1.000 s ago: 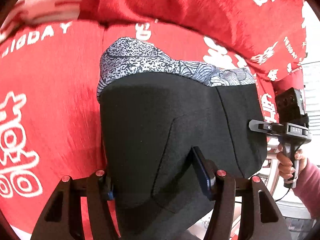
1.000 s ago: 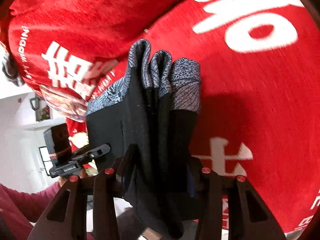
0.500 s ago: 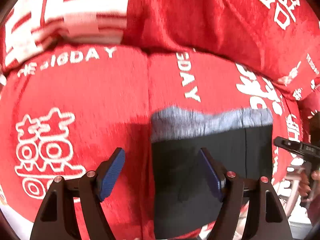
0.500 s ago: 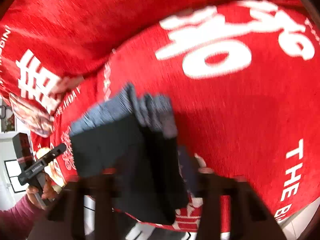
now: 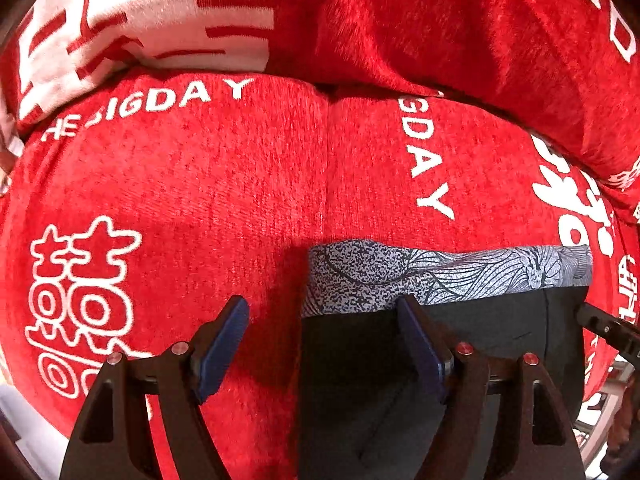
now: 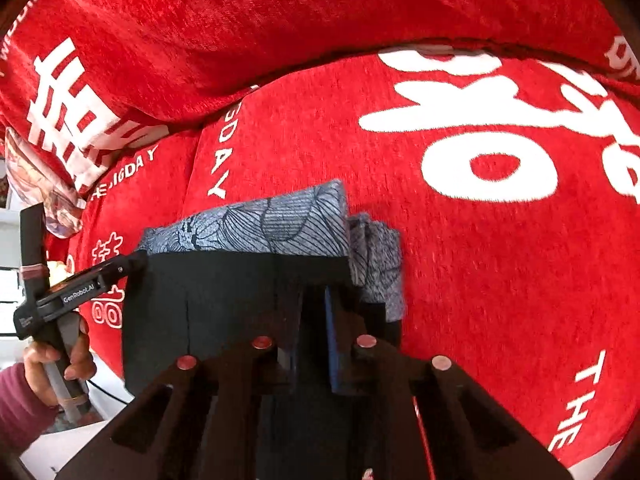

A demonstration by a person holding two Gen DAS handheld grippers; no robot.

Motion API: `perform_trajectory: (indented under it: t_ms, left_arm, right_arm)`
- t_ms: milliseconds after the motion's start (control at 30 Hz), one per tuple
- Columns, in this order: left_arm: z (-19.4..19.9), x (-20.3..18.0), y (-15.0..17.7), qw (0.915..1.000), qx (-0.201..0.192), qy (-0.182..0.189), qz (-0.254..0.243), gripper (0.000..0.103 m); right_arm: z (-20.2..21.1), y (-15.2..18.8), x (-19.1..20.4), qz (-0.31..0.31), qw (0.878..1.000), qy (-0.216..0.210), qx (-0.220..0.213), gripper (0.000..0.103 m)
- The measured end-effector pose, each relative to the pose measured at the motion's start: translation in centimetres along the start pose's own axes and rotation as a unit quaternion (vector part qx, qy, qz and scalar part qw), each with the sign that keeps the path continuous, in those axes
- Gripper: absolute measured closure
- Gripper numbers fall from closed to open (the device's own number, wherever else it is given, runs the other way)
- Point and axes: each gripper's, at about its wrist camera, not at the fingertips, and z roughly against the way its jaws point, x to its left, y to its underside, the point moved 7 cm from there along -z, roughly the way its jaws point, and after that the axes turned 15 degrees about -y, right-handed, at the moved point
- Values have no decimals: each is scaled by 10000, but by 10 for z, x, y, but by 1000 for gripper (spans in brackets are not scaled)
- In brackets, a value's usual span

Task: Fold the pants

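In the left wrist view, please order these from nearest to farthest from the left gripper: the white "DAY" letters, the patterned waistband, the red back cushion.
From the left gripper:
1. Patterned waistband, just beyond the right fingertip.
2. White "DAY" letters, farther up on the seat, right of its seam.
3. Red back cushion, at the top, behind the seat.

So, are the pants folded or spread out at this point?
Folded: the pants form a compact black block on the red sofa cover, with several patterned grey layers stacked at one edge.
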Motion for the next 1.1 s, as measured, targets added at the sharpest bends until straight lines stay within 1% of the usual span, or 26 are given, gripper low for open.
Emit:
perform_trajectory:
  t_ms: [67, 100, 133, 233, 267, 300, 333, 400, 567, 600, 633, 667, 700, 767, 833, 967, 1033, 1100]
  left_arm:
    - [10, 0, 4, 9998, -17, -171, -112, 25]
    - [15, 0, 7, 9996, -25, -245, -164, 25]
    - [20, -1, 11, 9993, -41, -303, -220, 25]
    - [35, -3, 24, 9982, -61, -481, -347, 25]
    - [38, -4, 29, 9981, -41, -509, -355, 21]
    - [42, -4, 35, 9980, 0, -531, -346, 17]
    - [45, -6, 39, 9980, 15, -531, -330, 11]
    - [50, -9, 48, 9982, 26, -529, -294, 10]
    - [54, -20, 67, 9976, 134, -527, -427, 10]
    - [55, -22, 70, 9974, 122, -523, -477, 10]
    - [56, -24, 72, 9972, 114, -518, -522, 9]
    - [57, -25, 75, 9970, 110, -508, -567, 0]
    - [58, -26, 77, 9969, 94, -495, -597, 0]
    - [59, -27, 81, 9971, 85, -425, -632, 0]
    - [61, -26, 86, 9971, 91, -403, -641, 0]
    - [67, -20, 95, 9972, 84, -391, -634, 0]
    - [69, -17, 99, 9973, 110, -360, -626, 0]
    - [71, -15, 102, 9973, 114, -342, -646, 0]
  right_arm:
    - [7, 4, -3, -74, 9999, 69, 42, 93]
    - [12, 7, -7, -115, 9998, 122, 55, 86]
    - [16, 11, -9, -175, 9996, 189, 76, 86]
    - [28, 25, -13, -428, 9990, 75, 69, 84]
    - [31, 30, -14, -476, 9988, 65, 71, 83]
    - [33, 35, -14, -506, 9987, 72, 81, 79]
    - [36, 40, -14, -530, 9985, 100, 87, 73]
    - [40, 50, -13, -564, 9982, 187, 83, 65]
    - [42, 71, -12, -677, 9972, 322, 80, 63]
    - [42, 74, -10, -688, 9970, 337, 71, 61]
    - [41, 75, -8, -684, 9970, 356, 70, 56]
    - [41, 77, -5, -671, 9970, 387, 60, 54]
    - [41, 78, -2, -650, 9970, 416, 47, 49]
    - [40, 80, 6, -576, 9973, 454, 14, 45]
    - [39, 81, 14, -482, 9976, 494, -4, 37]
    - [35, 83, 30, -376, 9975, 595, 7, 35]
    - [34, 85, 38, -354, 9976, 588, -12, 18]
    - [35, 86, 45, -288, 9977, 612, -77, 17]
